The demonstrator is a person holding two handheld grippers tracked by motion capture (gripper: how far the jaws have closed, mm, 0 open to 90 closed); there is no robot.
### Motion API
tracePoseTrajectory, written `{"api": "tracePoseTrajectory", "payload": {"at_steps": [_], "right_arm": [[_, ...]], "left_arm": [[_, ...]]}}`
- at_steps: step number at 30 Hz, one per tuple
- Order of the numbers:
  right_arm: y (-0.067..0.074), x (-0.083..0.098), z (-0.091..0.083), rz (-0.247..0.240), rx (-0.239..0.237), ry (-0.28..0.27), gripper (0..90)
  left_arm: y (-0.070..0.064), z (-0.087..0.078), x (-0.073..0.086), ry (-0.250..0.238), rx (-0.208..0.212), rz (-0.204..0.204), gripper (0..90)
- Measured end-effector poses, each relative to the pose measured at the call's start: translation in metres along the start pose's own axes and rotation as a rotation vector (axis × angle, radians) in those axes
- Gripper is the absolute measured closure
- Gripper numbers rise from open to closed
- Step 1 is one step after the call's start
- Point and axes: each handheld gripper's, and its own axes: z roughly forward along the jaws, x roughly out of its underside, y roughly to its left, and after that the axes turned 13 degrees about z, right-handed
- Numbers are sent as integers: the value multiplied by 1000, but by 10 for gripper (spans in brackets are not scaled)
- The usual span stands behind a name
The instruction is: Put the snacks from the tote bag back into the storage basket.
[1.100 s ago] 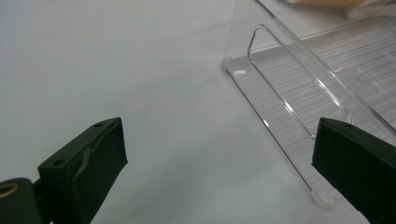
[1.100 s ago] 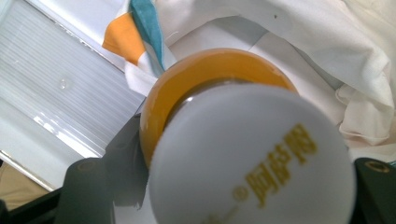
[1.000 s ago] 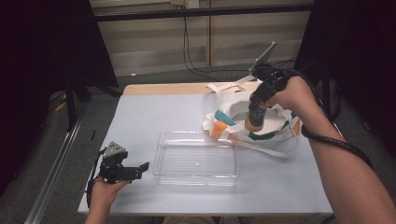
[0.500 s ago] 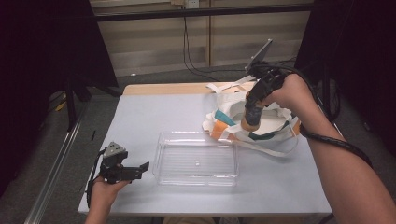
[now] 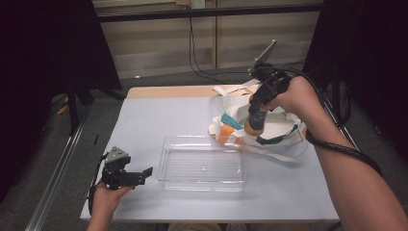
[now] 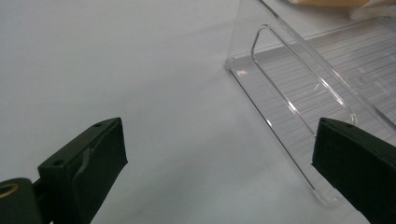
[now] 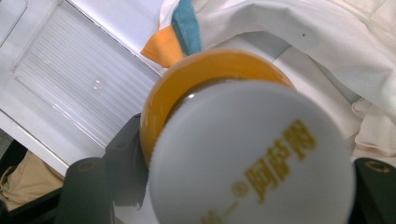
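My right gripper [image 5: 256, 113] points down over the open white cloth bag [image 5: 284, 130] at the back right and is shut on an orange bottle [image 5: 253, 126]. In the right gripper view the bottle's white cap with gold lettering [image 7: 252, 158] and its orange body [image 7: 187, 79] sit between the jaws of that gripper [image 7: 233, 186], with the bag [image 7: 303, 28] below. My left gripper [image 5: 144, 173] rests near the table's front left edge, open and holding nothing. In the left gripper view, the left gripper [image 6: 219, 154] faces the short end of a clear plastic tray [image 6: 299, 79].
The clear tray [image 5: 163, 163] lies in the middle of the grey table [image 5: 159, 120], between the two grippers. The bag has teal and orange trim [image 5: 226, 127] and loose straps toward the tray. A cable trails from the right hand over the table's right edge.
The right hand has shifted slightly to the left with the bottle still in its gripper. The left hand has stayed put.
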Motion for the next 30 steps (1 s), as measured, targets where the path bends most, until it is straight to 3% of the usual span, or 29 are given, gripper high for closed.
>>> {"api": "tracePoseTrajectory", "payload": {"at_steps": [8, 18, 26, 30], "right_arm": [[6, 1, -2, 0, 5, 25, 304], [20, 1, 0, -35, 3, 37, 304], [29, 0, 2, -60, -27, 27, 304], [33, -1, 2, -74, -17, 31, 303]], "left_arm": [[-1, 0, -1, 1, 3, 4, 28], [0, 0, -1, -1, 0, 7, 28], [-1, 0, -1, -1, 1, 4, 28], [-1, 0, -1, -3, 0, 3, 28]]}}
